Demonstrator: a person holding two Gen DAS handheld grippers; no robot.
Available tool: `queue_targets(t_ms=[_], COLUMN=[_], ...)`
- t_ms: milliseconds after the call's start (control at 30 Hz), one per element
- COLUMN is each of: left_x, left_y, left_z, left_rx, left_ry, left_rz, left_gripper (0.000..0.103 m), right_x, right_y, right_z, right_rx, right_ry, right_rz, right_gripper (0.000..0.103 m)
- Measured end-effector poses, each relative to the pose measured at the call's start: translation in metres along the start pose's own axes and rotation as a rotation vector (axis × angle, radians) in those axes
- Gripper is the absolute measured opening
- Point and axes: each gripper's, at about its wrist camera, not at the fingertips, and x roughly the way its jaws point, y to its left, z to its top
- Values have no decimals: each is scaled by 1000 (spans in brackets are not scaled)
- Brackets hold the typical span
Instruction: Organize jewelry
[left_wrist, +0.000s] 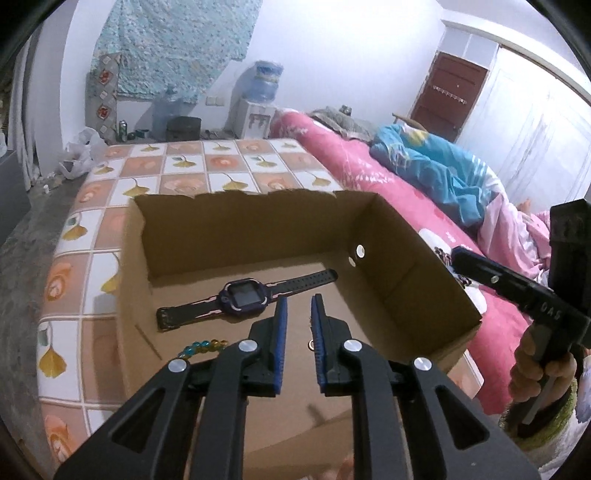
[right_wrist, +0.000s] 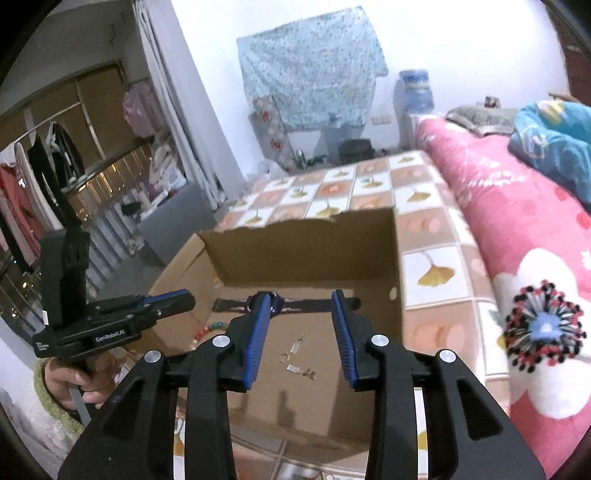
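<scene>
Left gripper (left_wrist: 298, 302) jaws a little apart, nothing between the blue pads, hovering over the cardboard box (left_wrist: 406, 236) floor just on the near side of the watch (left_wrist: 243, 297). Right gripper (right_wrist: 300, 299) jaws spread wide, empty, also above the box floor, watch partly hidden behind its left pad in the right wrist view.

Watch lies flat inside the box, dark strap stretched out sideways, face up, roughly mid-floor and nearer the back wall. Beaded bracelet (left_wrist: 202, 347) with teal and amber beads sits on the box floor, near side of the watch toward the box's left wall; partly hidden behind the left gripper finger in the left wrist view, reads as red/green beads (right_wrist: 212, 329) in the right wrist view. Small ring (right_wrist: 284, 356) on the box floor, near side of the watch, between the right gripper's fingers. Just beside the ring, small silver pieces (right_wrist: 300, 370), too small to tell what they are. Thin metallic item between ring and watch, unclear.

Box is open-topped with torn back edge, sits on a tiled-pattern cover (left_wrist: 192, 166) with yellow leaf prints. Pink floral blanket (right_wrist: 524, 229) runs along the box's right side, blue quilt (left_wrist: 436, 162) on it, well apart from the box. Water dispenser (left_wrist: 258, 99) far behind the box against the wall.
</scene>
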Motion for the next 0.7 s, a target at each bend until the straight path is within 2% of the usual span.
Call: queue_targets(t_ms=[167, 267, 433, 533, 700], left_x=[-25, -41, -62, -70, -68], left_y=[-1, -3, -8, -14, -32], left_z=[-11, -21, -42, -56, -81], left_rx=[1, 9, 31, 50, 106], left_ry=[-34, -50, -56, -41, 14], left_rz=[0, -2, -4, -17, -27], left_gripper=[19, 26, 47, 57, 71], right_x=[-22, -33, -49, -57, -62], right_y=[4, 13, 23, 22, 7], right_z=[-3, -11, -31, -44, -67], right_rx=[-8, -39, -71, -69, -18], right_ry=[-36, -45, -42, -27, 37], right_rz=[2, 1, -6, -22, -61], right_gripper=[43, 51, 66, 71, 74])
